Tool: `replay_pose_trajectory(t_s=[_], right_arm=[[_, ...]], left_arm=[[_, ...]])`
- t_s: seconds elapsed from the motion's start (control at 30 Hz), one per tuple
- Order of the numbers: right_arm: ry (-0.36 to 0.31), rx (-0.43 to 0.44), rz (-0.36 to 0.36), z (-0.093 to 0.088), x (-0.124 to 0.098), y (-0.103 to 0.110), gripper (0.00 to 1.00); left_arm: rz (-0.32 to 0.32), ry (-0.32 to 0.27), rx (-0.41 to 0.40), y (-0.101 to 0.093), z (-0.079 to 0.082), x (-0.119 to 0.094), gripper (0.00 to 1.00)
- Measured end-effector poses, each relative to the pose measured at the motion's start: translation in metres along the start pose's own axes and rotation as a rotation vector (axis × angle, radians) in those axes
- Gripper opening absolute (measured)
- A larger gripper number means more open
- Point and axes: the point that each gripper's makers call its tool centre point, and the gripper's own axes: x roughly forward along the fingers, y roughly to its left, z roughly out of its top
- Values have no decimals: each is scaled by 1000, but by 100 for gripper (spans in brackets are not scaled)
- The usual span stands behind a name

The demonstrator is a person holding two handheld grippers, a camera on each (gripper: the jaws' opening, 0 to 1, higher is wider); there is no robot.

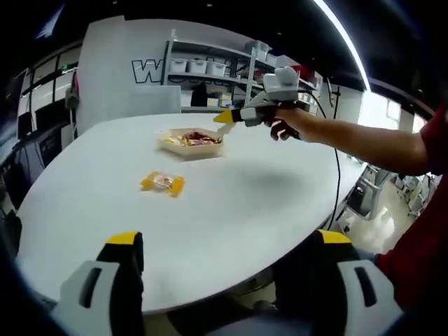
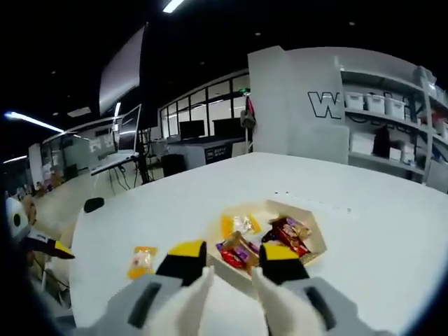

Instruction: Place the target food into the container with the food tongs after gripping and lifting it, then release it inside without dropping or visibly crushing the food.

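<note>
A shallow beige container (image 1: 190,142) holding several wrapped snacks sits on the white table (image 1: 231,203). A yellow food packet (image 1: 162,183) lies on the table in front of it. My left gripper (image 1: 227,245) hangs open near the table's edge with nothing between its jaws. A hand holds my right gripper (image 1: 225,117) just right of the container. In the right gripper view my right gripper (image 2: 232,257) hovers close over the container (image 2: 316,246), with the white food tongs (image 2: 203,290) between its jaws. The tong arms are apart and empty. The yellow packet (image 2: 143,260) lies to their left.
Shelves with white bins (image 1: 203,66) and a grey wall stand behind the table. A cable (image 1: 337,168) trails off the table's right side. A person's arm (image 1: 364,143) reaches over the table. The left gripper (image 2: 42,241) shows at the table's far left edge.
</note>
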Motion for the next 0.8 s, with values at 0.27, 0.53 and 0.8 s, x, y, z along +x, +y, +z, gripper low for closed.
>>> replay_pose_trajectory(t_s=[0.27, 0.53, 0.8], right_arm=[[10, 3, 14, -13, -3, 11, 25], [15, 2, 40, -21, -1, 27, 25], [19, -7, 89, -26, 6, 55, 25]], left_arm=[[4, -3, -1, 2, 1, -2, 99], [4, -2, -3, 2, 0, -3, 99], [5, -3, -4, 3, -1, -3, 99]])
